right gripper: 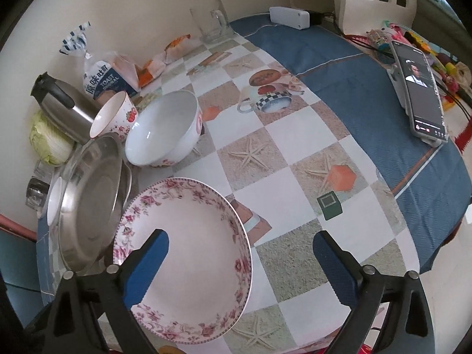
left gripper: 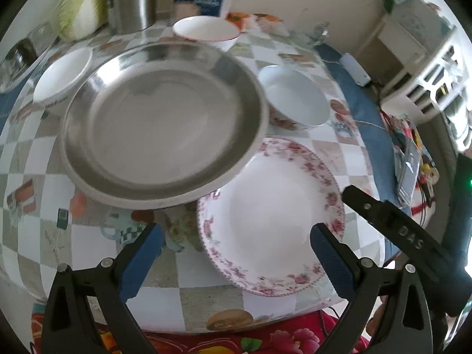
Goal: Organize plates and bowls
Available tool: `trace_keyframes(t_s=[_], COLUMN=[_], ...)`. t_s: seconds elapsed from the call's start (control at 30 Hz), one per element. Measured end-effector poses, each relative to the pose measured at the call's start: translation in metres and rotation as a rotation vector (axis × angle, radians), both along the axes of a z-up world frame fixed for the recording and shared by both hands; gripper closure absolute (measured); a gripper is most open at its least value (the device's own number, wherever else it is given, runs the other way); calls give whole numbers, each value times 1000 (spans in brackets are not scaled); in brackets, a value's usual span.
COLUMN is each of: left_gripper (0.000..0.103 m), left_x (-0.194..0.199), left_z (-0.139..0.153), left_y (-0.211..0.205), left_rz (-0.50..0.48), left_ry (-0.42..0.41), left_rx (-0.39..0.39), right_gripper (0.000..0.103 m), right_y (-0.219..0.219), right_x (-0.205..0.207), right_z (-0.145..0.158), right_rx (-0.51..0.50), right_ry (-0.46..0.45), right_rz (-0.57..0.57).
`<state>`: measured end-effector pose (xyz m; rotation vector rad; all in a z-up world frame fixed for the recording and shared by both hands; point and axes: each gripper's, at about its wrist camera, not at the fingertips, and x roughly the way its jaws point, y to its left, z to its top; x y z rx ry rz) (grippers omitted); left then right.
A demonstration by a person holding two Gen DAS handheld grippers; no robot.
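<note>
Left gripper spread wide, empty — floral plate lies on the table between its fingers, steel plates stacked at 11 o'clock. Right gripper also spread, empty — floral plate under its left finger. Bread bag reads "TOAST ORIGINAL".

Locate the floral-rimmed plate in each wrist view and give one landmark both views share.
Left wrist: floral-rimmed plate lower centre-right, partly under the steel dish's edge.
Right wrist: plate lower left, behind the left finger.
Shared landmark: the steel dish, directly left of the plate in both.
</note>
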<state>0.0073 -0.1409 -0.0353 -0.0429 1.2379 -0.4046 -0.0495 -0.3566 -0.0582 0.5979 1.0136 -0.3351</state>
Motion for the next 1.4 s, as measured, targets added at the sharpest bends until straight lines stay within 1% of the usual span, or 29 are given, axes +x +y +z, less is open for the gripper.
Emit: trace_keyframes(t_s=[0.17,0.27,0.4,0.47,0.63,0.73,0.77,0.9,0.93,1.03,1.2,1.3,1.33,1.37,1.4], left_gripper=[3,3,3,3,3,3,3,3,3,3,5,8,8,8,8], left_x=[4,6,8,9,11,14,15,21,23,24,26,27,27,27,29], left_z=[-10,-17,-26,-29,-34,-40,-42,-52,-54,-60,-66,-67,-67,-68,-69], left_y=[2,2,0,-1,-6,-9,-9,-5,-4,-4,-12,-17,-19,-20,-22], left_rz=[36,50,50,53,47,38,39,62,69,74,68,59,56,54,53], left_ry=[17,21,50,46,5,23,33,81,98,122,123,107,105,104,103], left_rx=[0,-3,-15,-11,3,0,6,3,3,12,31,66,74,81,84], right_gripper=[10,10,11,14,20,23,27,32,36,36,37,40,43,49,52], right_y=[1,2,1,2,3,3,3,2,2,1,0,0,0,-1,-2], right_x=[4,6,8,9,11,12,12,14,14,14,15,16,16,15,15], right_z=[-6,-10,-15,-17,-23,-26,-27,-32,-33,-35,-35,-37,-38,-38,-38], right_rx=[22,32,52,64,100,113,118,141,151,161,172,178,182,185,186], right_ry=[18,27,32,32,26,23,21,21,20,20,12,15,14,12,8], right_rz=[16,24,31,35,51,58,61,64,67,66,64,65,64,64,62])
